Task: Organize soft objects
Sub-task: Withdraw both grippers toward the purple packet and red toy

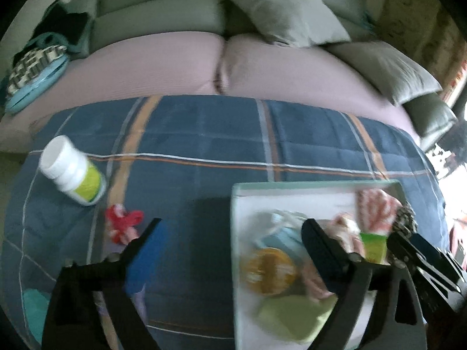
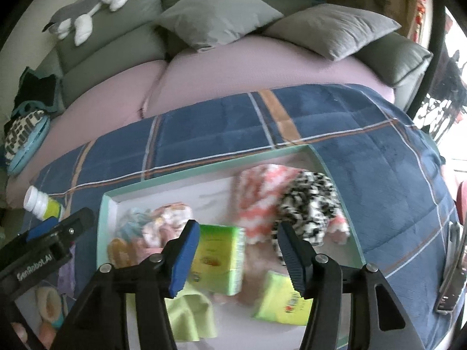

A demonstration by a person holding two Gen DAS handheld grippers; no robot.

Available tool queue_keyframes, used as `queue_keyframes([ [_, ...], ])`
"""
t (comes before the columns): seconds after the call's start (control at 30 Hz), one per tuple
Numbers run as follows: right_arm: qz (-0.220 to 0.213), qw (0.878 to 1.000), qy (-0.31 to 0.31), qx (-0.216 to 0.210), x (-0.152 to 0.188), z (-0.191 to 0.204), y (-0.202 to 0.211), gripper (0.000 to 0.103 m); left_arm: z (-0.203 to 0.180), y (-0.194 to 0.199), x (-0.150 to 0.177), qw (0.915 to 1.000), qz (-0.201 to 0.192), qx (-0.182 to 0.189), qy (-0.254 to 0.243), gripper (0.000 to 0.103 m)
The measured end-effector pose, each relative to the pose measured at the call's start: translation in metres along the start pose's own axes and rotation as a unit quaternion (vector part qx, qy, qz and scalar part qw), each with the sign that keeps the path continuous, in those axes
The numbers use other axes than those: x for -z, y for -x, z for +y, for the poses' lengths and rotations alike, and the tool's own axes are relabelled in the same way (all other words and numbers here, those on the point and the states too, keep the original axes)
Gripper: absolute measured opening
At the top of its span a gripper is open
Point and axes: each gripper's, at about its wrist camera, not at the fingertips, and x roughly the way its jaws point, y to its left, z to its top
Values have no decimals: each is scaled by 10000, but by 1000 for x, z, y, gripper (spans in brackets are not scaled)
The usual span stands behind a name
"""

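A shallow white box with a mint rim (image 2: pixel 204 162) lies on a blue plaid blanket. It holds a green tissue pack (image 2: pixel 217 258), a second yellow-green pack (image 2: pixel 281 302), a pink-white fluffy cloth (image 2: pixel 256 201), a black-white speckled cloth (image 2: pixel 309 204), a light green cloth (image 2: pixel 189 315) and other soft items. My right gripper (image 2: pixel 236 258) is open above the box, the green pack between its fingers but not clamped. My left gripper (image 1: pixel 230 245) is open and empty over the box's left rim (image 1: pixel 233 233). A red soft item (image 1: pixel 122 224) lies left of the box.
A white bottle with a green label (image 1: pixel 73 172) lies on the blanket (image 1: pixel 204 134) at the left. Behind is a pink-covered sofa seat (image 1: pixel 163 67) with grey cushions (image 2: pixel 216 11). A grey-white plush toy (image 2: pixel 87 8) rests on the sofa back. A dark flat device (image 2: pixel 451 271) lies at the right.
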Motion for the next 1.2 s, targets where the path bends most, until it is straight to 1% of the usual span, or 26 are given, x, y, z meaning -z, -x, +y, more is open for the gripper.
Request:
queue_keyframes([
  [0.13, 4, 9996, 191, -200, 1, 22, -1, 64, 35, 0, 0, 9990, -44, -282, 344, 95],
  [0.23, 18, 9986, 407, -336, 4, 42, -1, 66, 65, 1, 2, 9965, -56, -507, 662, 95],
  [0.4, 68, 9954, 769, -572, 11, 77, -3, 69, 116, 9, 7, 9885, -134, -812, 1271, 95],
  [0.53, 80, 9919, 1003, -774, 17, 101, -3, 70, 145, 16, 13, 9825, -186, -966, 1581, 95],
  [0.6, 87, 9903, 1095, -855, 20, 112, -4, 74, 157, 19, 16, 9799, -205, -1009, 1709, 95],
  [0.8, 153, 9860, 1308, -1023, 29, 138, -7, 75, 176, 29, 25, 9764, -233, -1099, 1846, 96],
  [0.93, 223, 9851, 1324, -1075, 33, 146, -9, 76, 183, 34, 26, 9751, -303, -1143, 1878, 96],
  [1.07, 259, 9843, 1357, -1099, 36, 152, -11, 77, 190, 38, 29, 9743, -343, -1097, 1938, 96],
  [1.2, 272, 9833, 1348, -1194, 37, 158, -13, 80, 194, 40, 31, 9740, -373, -1114, 1936, 96],
])
